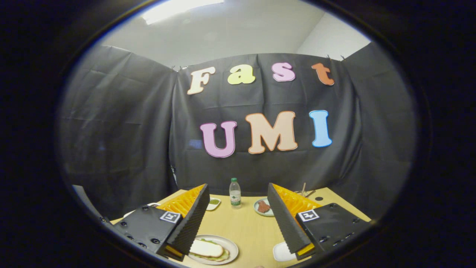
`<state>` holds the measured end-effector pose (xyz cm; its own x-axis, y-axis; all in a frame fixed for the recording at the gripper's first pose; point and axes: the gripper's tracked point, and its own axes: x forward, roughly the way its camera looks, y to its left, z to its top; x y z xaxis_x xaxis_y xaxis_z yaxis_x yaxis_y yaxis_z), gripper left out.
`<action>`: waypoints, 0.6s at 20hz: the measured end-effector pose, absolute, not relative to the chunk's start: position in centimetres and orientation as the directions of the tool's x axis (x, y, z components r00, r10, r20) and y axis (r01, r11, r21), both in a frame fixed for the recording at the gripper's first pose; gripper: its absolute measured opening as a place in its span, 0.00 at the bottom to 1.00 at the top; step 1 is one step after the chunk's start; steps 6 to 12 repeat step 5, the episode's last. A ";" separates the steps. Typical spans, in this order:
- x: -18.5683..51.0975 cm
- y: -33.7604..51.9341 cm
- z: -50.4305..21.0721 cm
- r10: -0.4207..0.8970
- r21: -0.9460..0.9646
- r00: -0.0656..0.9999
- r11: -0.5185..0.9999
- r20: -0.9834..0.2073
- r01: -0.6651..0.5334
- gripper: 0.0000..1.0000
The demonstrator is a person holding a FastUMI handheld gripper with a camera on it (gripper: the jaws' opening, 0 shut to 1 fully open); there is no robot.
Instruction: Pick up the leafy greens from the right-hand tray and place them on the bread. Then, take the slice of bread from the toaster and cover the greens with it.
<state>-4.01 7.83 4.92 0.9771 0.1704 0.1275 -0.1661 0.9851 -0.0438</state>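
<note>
My gripper is open, held above the wooden table with nothing between its fingers. Below the left finger lies a round plate with a slice of bread on top of green leaves. The leaves show around the slice's edge. A white tray corner shows under the right finger; its contents are hidden.
Far across the table stand a small water bottle, a small dish with something green to its left and a plate with a brown piece of food to its right. A thin wire object stands beyond the right finger.
</note>
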 end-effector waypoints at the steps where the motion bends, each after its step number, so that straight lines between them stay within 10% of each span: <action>1: -4.0 7.2 4.7 0.169 -0.042 0.978 0.985 0.121 -0.165 0.98; 12: -3.4 3.9 4.6 0.153 -0.027 0.982 0.988 0.111 -0.151 0.98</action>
